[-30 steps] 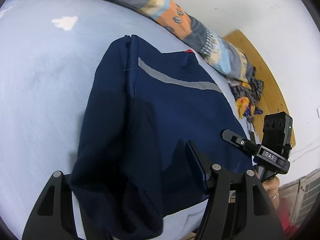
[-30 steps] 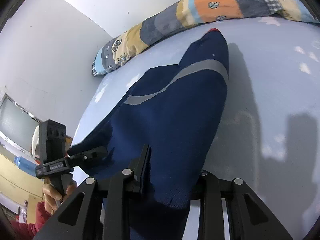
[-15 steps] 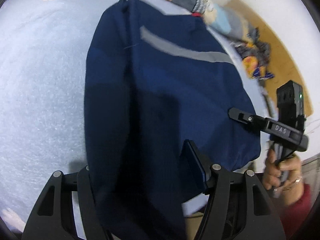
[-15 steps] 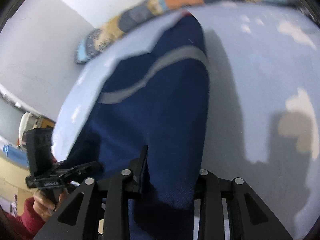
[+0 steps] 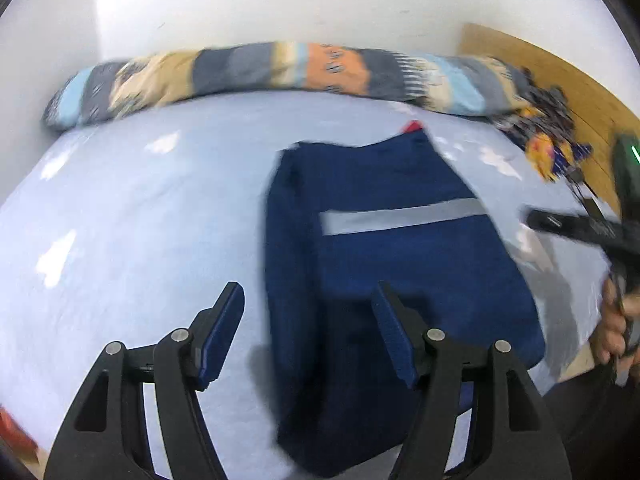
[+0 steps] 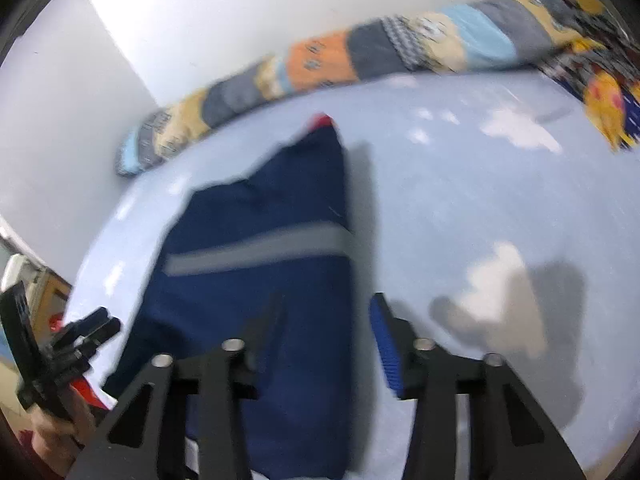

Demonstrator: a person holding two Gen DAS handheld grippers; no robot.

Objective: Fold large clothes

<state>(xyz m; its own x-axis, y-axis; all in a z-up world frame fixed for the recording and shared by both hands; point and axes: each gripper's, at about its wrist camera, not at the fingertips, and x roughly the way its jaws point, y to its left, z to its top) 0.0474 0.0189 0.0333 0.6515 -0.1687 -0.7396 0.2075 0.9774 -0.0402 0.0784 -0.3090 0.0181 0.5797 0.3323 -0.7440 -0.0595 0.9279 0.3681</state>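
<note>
Navy garment [image 5: 400,280] lying flat on the pale blue bed sheet [image 5: 132,232], folded into a long rectangle, near end right at the edge of the bed closest to the cameras. Grey reflective stripe [image 5: 400,216] running across the upper part, little red bit [image 5: 414,126] poking out at the far end. Same garment [image 6: 264,280] in the right wrist view, stripe [image 6: 256,250] across it there too, sheet [image 6: 480,220] bare off to the side with some bright light patches.

Left hand-held gripper [image 5: 308,324] released, fingers spread wide, nothing between them. One blue pad [image 5: 220,336] over bare sheet just beside the garment's edge, the other finger over the navy fabric. Can't tell if touching the cloth or hovering just above.

Right hand-held gripper [image 6: 326,332] also released, jaws apart, gripping nothing. One finger over the garment, the blue-padded one [image 6: 384,344] over the sheet just past the fabric's edge. Also visible from the left wrist view at the far side [image 5: 580,226], blurred, with the person's hand [image 5: 616,320] on the handle.

Rolled patchwork quilt [image 5: 280,72] along the far edge of the bed against the white wall [image 5: 280,4]. Colourful crumpled fabric [image 5: 548,148] at the corner, near a wooden board [image 5: 540,64]. Both views fairly blurry.
</note>
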